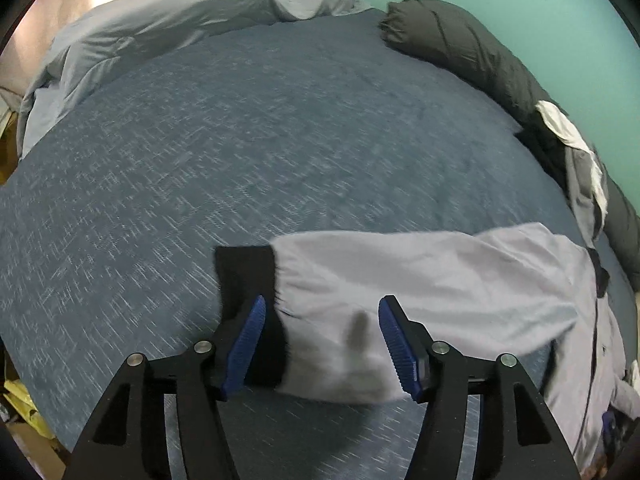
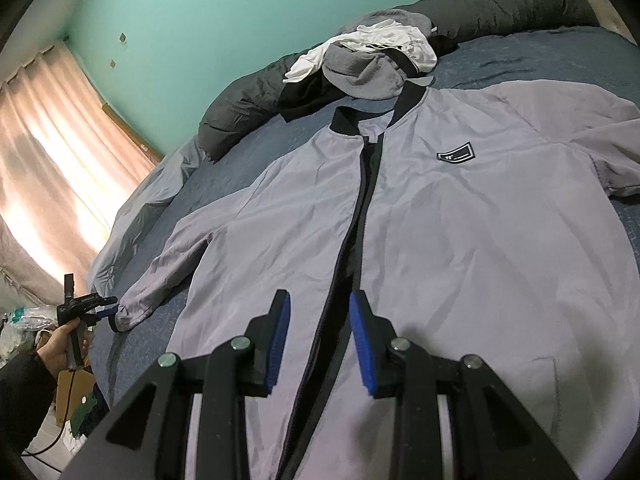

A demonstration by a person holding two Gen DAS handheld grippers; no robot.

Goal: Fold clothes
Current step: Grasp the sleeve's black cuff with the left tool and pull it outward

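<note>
The left gripper [image 1: 320, 344] sits low over the bed [image 1: 240, 152], its 2 fingers wide apart and straddling the sleeve [image 1: 400, 280] near the black cuff [image 1: 248, 276], gripping nothing. The right gripper [image 2: 319, 340] hovers above the jacket [image 2: 460, 240], fingers partly open, empty, either side of the zip [image 2: 352, 240]. The jacket lies flat, front up, collar at 12 o'clock, left sleeve extended toward 9 o'clock.
</note>
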